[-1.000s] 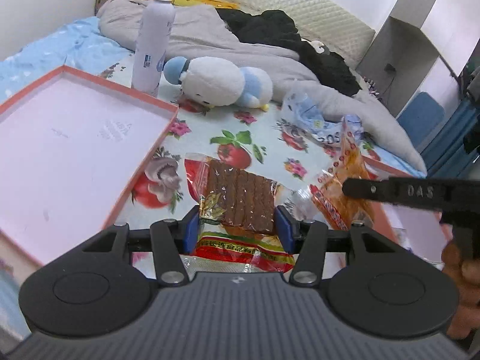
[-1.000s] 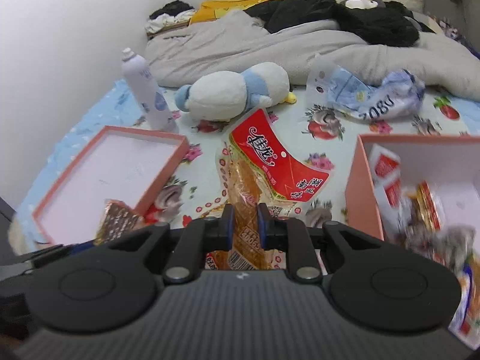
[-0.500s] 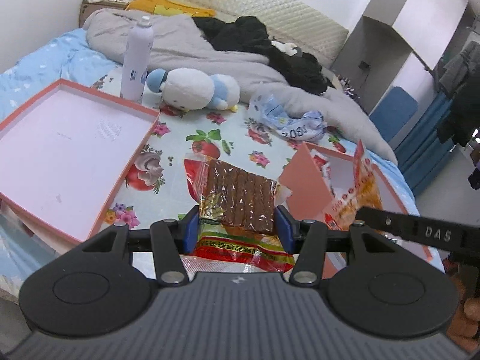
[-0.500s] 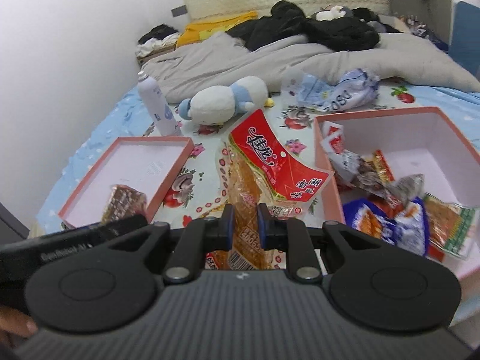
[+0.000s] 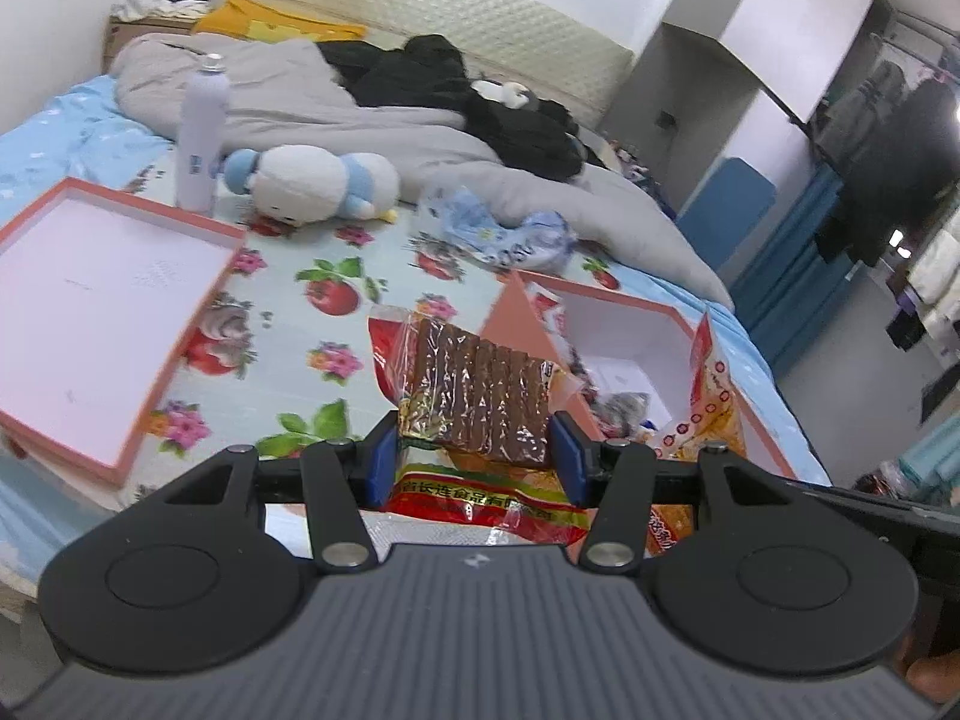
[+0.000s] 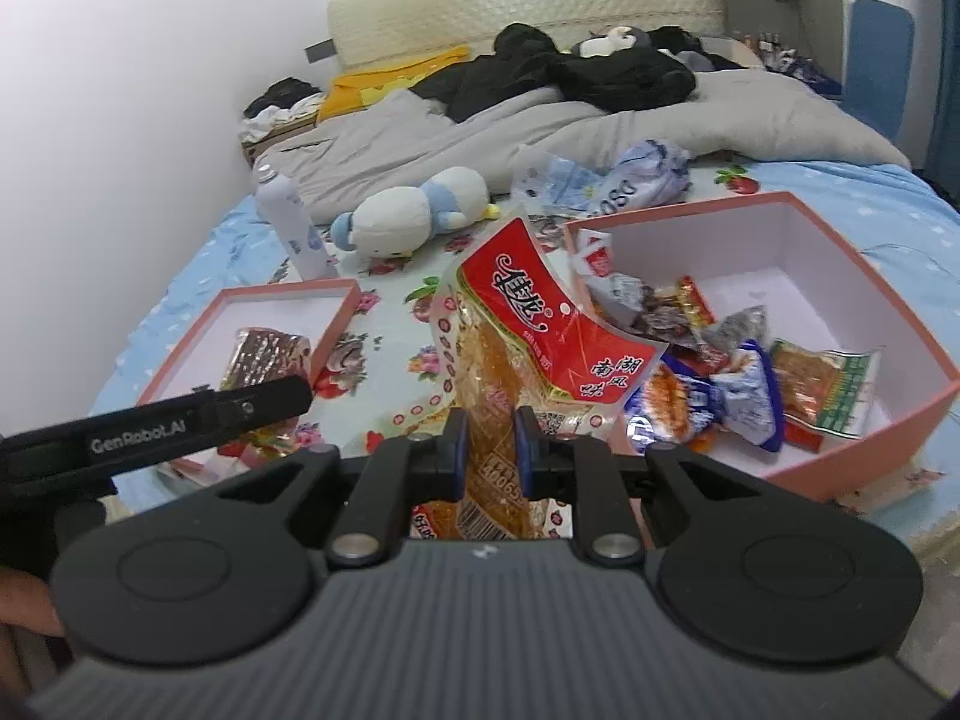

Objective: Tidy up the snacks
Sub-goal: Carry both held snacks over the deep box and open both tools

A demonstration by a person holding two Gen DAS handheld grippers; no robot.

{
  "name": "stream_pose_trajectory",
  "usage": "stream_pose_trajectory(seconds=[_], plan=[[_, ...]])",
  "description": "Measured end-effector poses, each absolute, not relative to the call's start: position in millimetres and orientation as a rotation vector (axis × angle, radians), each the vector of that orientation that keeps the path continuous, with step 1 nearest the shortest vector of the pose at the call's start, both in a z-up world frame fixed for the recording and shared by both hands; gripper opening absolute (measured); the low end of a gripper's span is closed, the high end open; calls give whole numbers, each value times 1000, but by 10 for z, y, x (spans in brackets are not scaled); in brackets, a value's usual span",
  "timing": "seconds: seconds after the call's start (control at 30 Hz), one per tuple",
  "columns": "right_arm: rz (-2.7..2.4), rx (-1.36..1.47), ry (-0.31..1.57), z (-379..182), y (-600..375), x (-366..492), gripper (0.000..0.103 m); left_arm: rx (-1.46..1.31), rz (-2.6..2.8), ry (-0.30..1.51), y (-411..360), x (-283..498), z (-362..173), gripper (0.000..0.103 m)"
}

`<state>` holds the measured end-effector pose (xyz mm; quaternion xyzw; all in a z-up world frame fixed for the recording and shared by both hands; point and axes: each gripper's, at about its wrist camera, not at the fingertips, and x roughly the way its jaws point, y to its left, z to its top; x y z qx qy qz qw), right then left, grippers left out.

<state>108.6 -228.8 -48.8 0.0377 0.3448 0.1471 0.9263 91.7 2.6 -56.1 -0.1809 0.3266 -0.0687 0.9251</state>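
Two packs are hanging above the bed: left gripper [image 5: 474, 459] pinching a brown pack [image 5: 480, 402], right gripper [image 6: 489, 450] pinching an orange pack [image 6: 510, 354]. Several snacks are already lying in the box [image 6: 864, 420]; both held packs are waiting, likely box-bound.

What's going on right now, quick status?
Left hand-held gripper clamps brown snack pack. Right hand-held gripper clamps orange snack bag. Pink box ahead, unobstructed.
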Motion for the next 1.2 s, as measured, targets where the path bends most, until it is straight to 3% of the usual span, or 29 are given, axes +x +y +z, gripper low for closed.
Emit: stream_pose_trajectory(seconds=[0.5, 1.2], plan=[[127, 139, 687, -450, -3014, 1057, 20, -359, -305, 709, -679, 1395, -493, 57], [31, 158, 726, -769, -3684, 2400, 22, -216, -424, 863, -1659, 3197, -850, 58]])
